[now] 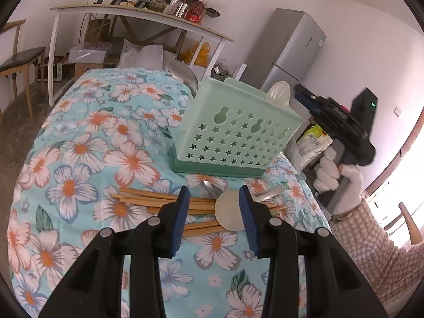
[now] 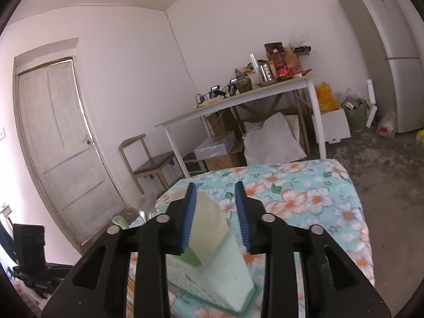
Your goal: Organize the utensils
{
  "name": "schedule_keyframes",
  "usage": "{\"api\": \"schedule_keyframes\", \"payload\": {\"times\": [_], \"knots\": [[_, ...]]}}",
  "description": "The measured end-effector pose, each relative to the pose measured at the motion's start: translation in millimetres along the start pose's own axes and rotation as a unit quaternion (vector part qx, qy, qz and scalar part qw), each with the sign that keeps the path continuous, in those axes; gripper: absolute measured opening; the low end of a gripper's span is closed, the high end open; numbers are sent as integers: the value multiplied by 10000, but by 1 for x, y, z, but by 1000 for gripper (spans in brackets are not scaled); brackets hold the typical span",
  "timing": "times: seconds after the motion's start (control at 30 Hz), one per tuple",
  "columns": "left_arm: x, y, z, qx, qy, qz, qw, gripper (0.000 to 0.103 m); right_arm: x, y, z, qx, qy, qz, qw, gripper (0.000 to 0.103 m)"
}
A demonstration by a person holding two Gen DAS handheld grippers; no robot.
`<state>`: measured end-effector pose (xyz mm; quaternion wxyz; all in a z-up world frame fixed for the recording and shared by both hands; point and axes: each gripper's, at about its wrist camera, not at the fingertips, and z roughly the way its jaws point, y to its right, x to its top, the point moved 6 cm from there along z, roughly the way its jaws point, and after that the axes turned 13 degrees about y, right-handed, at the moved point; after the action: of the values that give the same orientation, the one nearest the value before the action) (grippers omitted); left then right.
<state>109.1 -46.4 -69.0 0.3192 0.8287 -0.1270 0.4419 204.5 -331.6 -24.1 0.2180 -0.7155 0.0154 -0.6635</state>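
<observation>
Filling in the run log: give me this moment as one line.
left claw: open above chopsticks | right claw: open over green utensil holder | one pale spoon already in holder

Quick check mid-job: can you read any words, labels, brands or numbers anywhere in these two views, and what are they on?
Nothing reads clearly.
Fridge sticker: blurred.
Yellow-green packet beside the table: print too small.
Red-labelled bottle on the far desk: label unreadable.
Green utensil holder: only star and gourd-shaped cut-outs, no text.
</observation>
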Motion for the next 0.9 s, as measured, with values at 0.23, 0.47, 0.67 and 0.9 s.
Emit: {"api": "schedule_keyframes", "payload": {"times": [0.23, 0.47, 0.67, 0.9], "knots": [[-4, 10, 1, -139, -45, 34, 9999, 37, 4, -3, -43, -123, 73, 151, 9998, 40], [-18, 29, 7, -207, -297, 463, 9983, 37, -36, -16, -87, -235, -435, 483, 9976, 40], [-39, 50, 24, 98, -557, 1352, 9892, 37, -92, -21, -98, -460, -1070, 713, 9906, 41], [-33, 48, 37, 211, -582, 1146, 9915, 37, -111, -30, -96, -433, -1337, 782, 9870, 41]]}}
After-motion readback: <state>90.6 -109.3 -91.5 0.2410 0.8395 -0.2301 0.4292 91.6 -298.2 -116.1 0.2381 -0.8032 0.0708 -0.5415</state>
